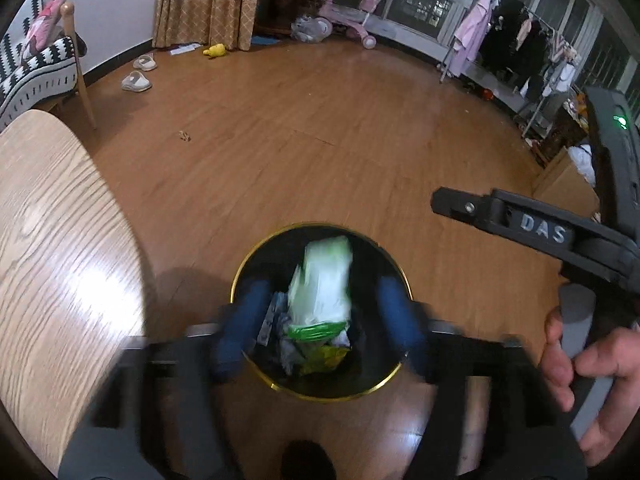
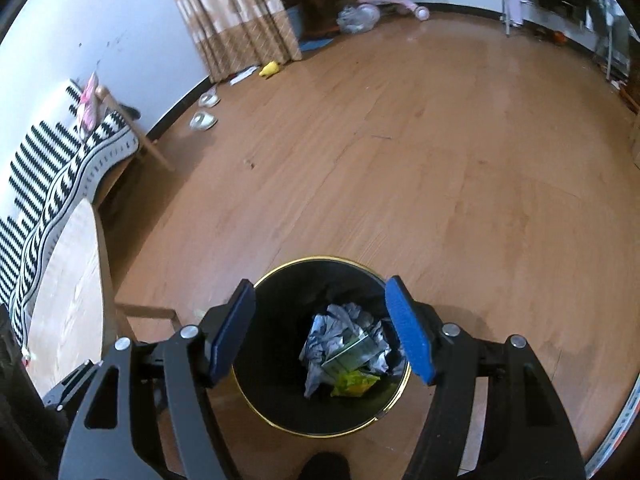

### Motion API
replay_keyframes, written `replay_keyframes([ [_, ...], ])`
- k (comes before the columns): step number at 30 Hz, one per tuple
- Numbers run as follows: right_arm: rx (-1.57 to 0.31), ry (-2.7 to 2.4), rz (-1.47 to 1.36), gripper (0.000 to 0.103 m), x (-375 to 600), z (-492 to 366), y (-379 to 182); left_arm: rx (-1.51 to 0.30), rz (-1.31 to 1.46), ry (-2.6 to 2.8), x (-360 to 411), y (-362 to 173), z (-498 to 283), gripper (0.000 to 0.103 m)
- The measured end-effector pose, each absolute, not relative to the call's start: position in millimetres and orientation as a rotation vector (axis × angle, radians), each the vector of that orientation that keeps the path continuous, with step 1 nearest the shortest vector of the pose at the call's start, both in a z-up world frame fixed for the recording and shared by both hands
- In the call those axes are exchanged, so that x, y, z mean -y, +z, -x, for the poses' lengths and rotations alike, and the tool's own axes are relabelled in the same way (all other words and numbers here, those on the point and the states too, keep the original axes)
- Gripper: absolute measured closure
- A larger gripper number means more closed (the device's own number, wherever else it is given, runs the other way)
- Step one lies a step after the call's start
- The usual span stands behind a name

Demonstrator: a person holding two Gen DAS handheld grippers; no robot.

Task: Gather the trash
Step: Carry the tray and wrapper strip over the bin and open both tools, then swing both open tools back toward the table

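Wooden floor [image 2: 400, 168], black gold-rimmed bin [image 2: 276, 364] standing on it at lower centre, pair of slippers [image 2: 203, 121] and yellow toy [image 2: 269, 69] at upper left, light wooden worktop [image 1: 60, 240] at left edge.

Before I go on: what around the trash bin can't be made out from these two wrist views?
- White-and-green bag, left wrist view: motion-blurred, so whether it has landed in the trash bin or hangs above it is unclear; print unreadable.
- Bin bottom, right wrist view: covered by crumpled paper and a yellow wrapper.
- Small scrap on the floor, left wrist view: too small to identify.
- Table: cut off by the frame edge.
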State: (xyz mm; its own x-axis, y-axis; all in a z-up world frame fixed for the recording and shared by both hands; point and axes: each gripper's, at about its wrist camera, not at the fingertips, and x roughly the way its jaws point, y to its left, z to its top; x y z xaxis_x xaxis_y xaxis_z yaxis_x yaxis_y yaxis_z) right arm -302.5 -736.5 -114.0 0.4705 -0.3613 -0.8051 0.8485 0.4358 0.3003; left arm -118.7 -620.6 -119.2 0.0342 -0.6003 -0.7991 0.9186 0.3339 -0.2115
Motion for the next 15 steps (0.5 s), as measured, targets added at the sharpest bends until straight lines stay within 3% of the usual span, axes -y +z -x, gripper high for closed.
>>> replay_keyframes([
  [9, -0.736, -0.808, -0.735, 0.036, 719.3, 280.5, -101.2, -0.919, -0.386, -1.184, 597.8, -99.7, 106.5, 0.026],
  [12, -0.742, -0.764, -0.683, 0.034, 699.6, 255.8, -89.2, -0.893, -0.374, -1.140, 570.9, -83.3, 90.3, 0.015],
  [15, -0.737, -0.709, -0.636, 0.027, 675.6, 226.2, -74.3, -0.859, -0.357, -1.080, 530.5, -63.9, 69.8, 0.010],
])
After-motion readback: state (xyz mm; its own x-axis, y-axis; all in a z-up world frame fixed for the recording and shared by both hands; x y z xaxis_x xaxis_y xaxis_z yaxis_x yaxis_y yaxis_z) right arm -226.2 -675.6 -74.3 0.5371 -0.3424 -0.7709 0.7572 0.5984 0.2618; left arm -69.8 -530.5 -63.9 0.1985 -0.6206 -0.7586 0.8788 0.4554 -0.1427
